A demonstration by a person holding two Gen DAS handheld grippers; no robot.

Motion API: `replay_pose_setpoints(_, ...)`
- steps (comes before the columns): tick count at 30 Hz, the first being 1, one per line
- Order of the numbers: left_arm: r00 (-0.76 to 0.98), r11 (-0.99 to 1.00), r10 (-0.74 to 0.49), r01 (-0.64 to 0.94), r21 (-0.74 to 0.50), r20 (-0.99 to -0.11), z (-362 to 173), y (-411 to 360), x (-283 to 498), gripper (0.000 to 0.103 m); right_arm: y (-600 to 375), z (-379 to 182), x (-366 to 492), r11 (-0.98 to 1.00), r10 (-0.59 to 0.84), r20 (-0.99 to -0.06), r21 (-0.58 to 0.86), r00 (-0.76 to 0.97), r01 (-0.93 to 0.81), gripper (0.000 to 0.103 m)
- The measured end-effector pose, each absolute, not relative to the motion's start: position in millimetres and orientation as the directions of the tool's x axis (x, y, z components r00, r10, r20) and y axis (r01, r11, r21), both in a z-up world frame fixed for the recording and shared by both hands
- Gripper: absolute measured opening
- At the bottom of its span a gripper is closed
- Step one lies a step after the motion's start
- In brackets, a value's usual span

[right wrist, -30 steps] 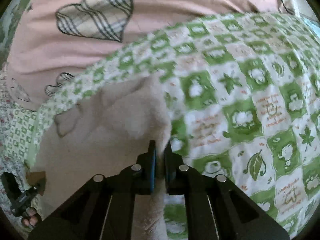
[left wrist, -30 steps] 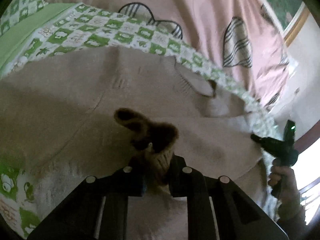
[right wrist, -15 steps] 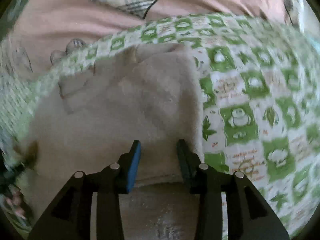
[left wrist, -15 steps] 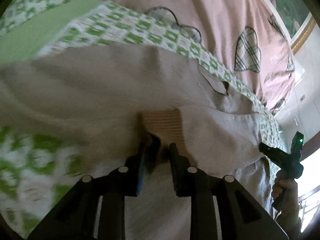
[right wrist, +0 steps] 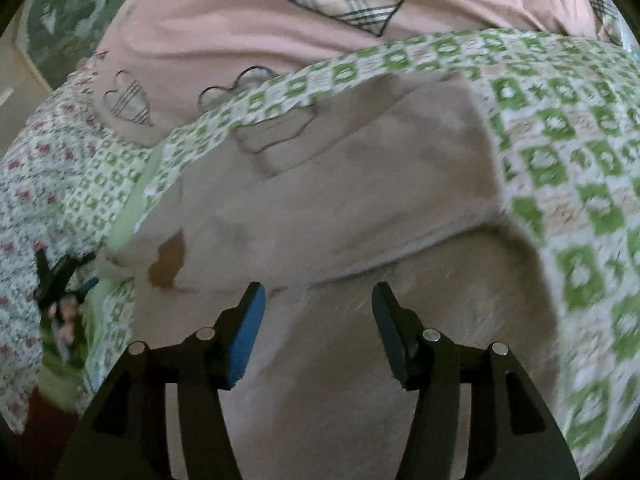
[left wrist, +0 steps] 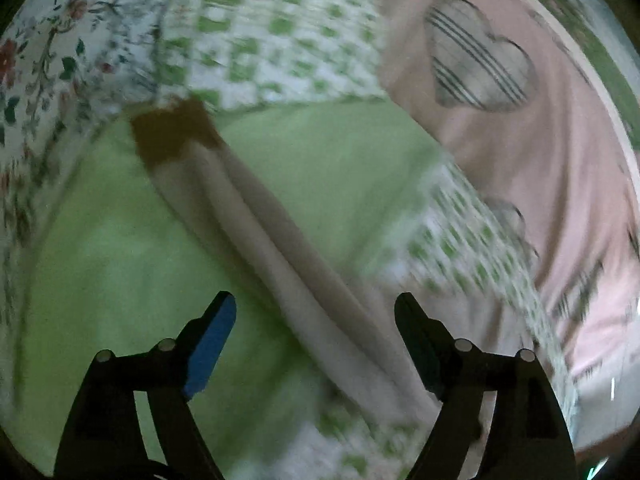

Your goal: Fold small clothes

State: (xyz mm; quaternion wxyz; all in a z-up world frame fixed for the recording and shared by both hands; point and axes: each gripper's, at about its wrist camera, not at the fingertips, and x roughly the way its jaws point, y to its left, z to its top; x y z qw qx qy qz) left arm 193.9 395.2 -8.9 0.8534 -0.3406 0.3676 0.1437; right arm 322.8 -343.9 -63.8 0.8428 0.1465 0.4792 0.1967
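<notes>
A small beige garment (right wrist: pixel 340 200) lies on the green-checked blanket (right wrist: pixel 560 140), its top part folded over the lower part. A brown cuff (right wrist: pixel 168 258) rests on its left side. My right gripper (right wrist: pixel 316 320) is open and empty above the lower part. In the left wrist view a long beige sleeve (left wrist: pixel 280 248) with a brown cuff (left wrist: pixel 172 132) stretches away over a plain green sheet (left wrist: pixel 120 260). My left gripper (left wrist: pixel 316 332) is open, its fingers either side of the sleeve, holding nothing. The left gripper also shows in the right wrist view (right wrist: pixel 60 280).
A pink quilt with plaid hearts (right wrist: pixel 280 20) lies behind the blanket. A floral sheet (left wrist: pixel 52 40) lies at the far left. The left wrist view is blurred by motion.
Both grippers have let go of the garment and opened wide. The left gripper has swung to the left, over the sleeve and green sheet. The fold now lies flat.
</notes>
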Motion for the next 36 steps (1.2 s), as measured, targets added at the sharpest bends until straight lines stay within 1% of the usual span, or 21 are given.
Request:
replay_pose_setpoints(2, 0.654, 0.699, 0.026, -0.552, -0.454, -0.756, -14.8, 423.1, 212.0, 0.083, -339.7, -67.0, 314.6, 0.880, 0.472, -0.754, 0.433, 0.457, -0.196, 0.057)
replay_pose_setpoints(6, 0.590, 0.667, 0.046, -0.619, -0.415, -0.806, -27.3, 455.4, 244.6, 0.082, -336.7, -72.6, 311.1, 0.877, 0.476, -0.762, 0.443, 0.439, -0.183, 0.057)
replay_pose_setpoints(7, 0.577, 0.666, 0.069, -0.634, -0.393, -0.814, -29.4, 460.7, 250.5, 0.077, -337.7, -73.8, 311.6, 0.878, 0.475, -0.764, 0.446, 0.438, -0.175, 0.057)
replay_pose_setpoints(8, 0.575, 0.667, 0.081, -0.638, -0.384, -0.814, -30.0, 462.1, 253.1, 0.058, -338.7, -74.7, 311.8, 0.878, 0.473, -0.765, 0.449, 0.437, -0.166, 0.057)
replay_pose_setpoints(9, 0.576, 0.674, 0.089, -0.635, -0.377, -0.813, -30.0, 462.4, 254.4, 0.043, -340.1, -74.6, 311.6, 0.879, 0.471, -0.764, 0.451, 0.440, -0.158, 0.057)
replay_pose_setpoints(10, 0.576, 0.691, 0.097, -0.626, -0.361, -0.812, -27.6, 459.1, 256.8, 0.017, -340.6, -74.2, 311.4, 0.880, 0.467, -0.764, 0.450, 0.445, -0.150, 0.057)
replay_pose_setpoints(11, 0.588, 0.704, 0.101, -0.613, -0.360, -0.803, -23.9, 455.1, 256.2, 0.011, -340.9, -73.6, 311.1, 0.881, 0.464, -0.763, 0.449, 0.449, -0.148, 0.057)
replay_pose_setpoints(12, 0.604, 0.716, 0.107, -0.598, -0.360, -0.790, -19.8, 446.4, 254.3, 0.009, -342.9, -72.5, 310.0, 0.880, 0.466, -0.760, 0.451, 0.454, -0.149, 0.057)
replay_pose_setpoints(15, 0.681, 0.772, 0.099, -0.512, -0.376, -0.725, 6.1, 414.2, 244.1, 0.007, -346.2, -69.7, 306.7, 0.874, 0.475, -0.747, 0.463, 0.465, -0.149, 0.057)
replay_pose_setpoints(17, 0.737, 0.819, 0.054, -0.419, -0.393, -0.674, 27.6, 377.3, 239.7, 0.007, -347.9, -68.7, 305.3, 0.870, 0.480, -0.741, 0.471, 0.470, -0.146, 0.057)
replay_pose_setpoints(21, 0.801, 0.888, -0.088, -0.206, -0.411, -0.592, 60.3, 281.0, 237.7, 0.007, -351.9, -67.1, 300.8, 0.859, 0.493, -0.725, 0.492, 0.480, -0.138, 0.057)
replay_pose_setpoints(24, 0.805, 0.907, -0.205, -0.057, -0.417, -0.556, 70.3, 205.8, 239.5, 0.007, -357.3, -66.2, 296.9, 0.855, 0.496, -0.719, 0.503, 0.487, -0.129, 0.057)
replay_pose_setpoints(27, 0.778, 0.909, -0.313, 0.080, -0.409, -0.544, 71.8, 130.8, 243.8, 0.007, -366.2, -65.8, 292.0, 0.854, 0.492, -0.716, 0.507, 0.495, -0.115, 0.057)
replay_pose_setpoints(31, 0.729, 0.908, -0.390, 0.204, -0.366, -0.562, 60.2, 46.8, 255.7, 0.007, -383.6, -69.4, 287.9, 0.853, 0.480, -0.716, 0.516, 0.506, -0.079, 0.057)
replay_pose_setpoints(33, 0.706, 0.907, -0.411, 0.256, -0.334, -0.576, 49.0, 8.4, 258.8, 0.007, -392.3, -72.5, 286.6, 0.850, 0.478, -0.715, 0.524, 0.510, -0.061, 0.057)
replay_pose_setpoints(36, 0.668, 0.915, -0.403, 0.308, -0.260, -0.626, 22.6, -44.4, 269.1, 0.007, -404.3, -77.0, 284.8, 0.846, 0.471, -0.717, 0.532, 0.514, -0.033, 0.057)
